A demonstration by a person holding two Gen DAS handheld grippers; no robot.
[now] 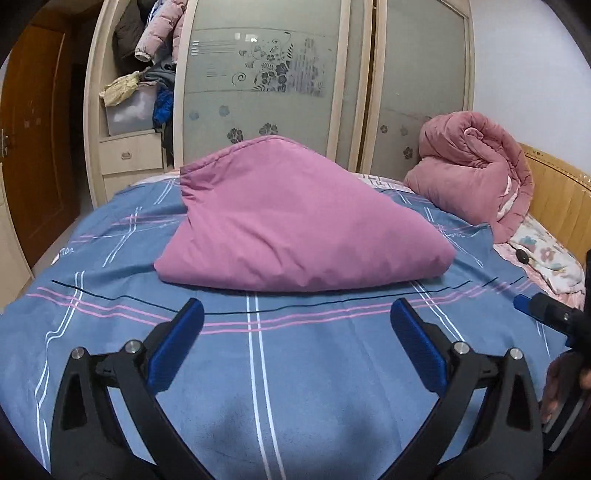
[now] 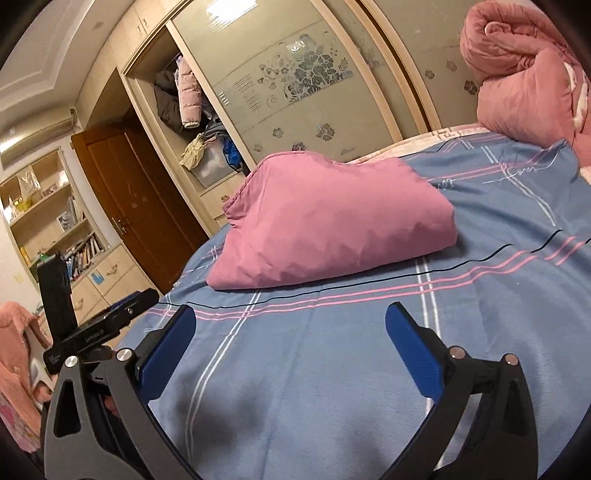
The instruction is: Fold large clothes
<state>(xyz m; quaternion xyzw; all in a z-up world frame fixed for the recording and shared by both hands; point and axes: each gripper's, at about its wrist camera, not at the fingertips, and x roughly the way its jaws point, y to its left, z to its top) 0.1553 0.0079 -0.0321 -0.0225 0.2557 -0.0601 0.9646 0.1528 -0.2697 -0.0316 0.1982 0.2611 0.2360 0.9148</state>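
Observation:
A folded mauve-pink garment (image 1: 295,221) lies as a thick bundle in the middle of the bed, on the blue striped sheet (image 1: 258,369). It also shows in the right wrist view (image 2: 325,221). My left gripper (image 1: 295,314) is open and empty, held above the sheet just in front of the bundle. My right gripper (image 2: 290,317) is open and empty too, in front of the bundle and to its right. The right gripper's blue fingertip (image 1: 524,302) shows at the right edge of the left wrist view. The left gripper's body (image 2: 107,325) shows at the left of the right wrist view.
A rolled pink quilt (image 1: 476,166) sits at the head of the bed by the wooden headboard (image 1: 557,192). A wardrobe with frosted sliding doors (image 1: 266,85) stands behind the bed, one section open with hanging coats (image 1: 159,33). A brown door (image 2: 140,199) and bookshelves (image 2: 55,225) are at the left.

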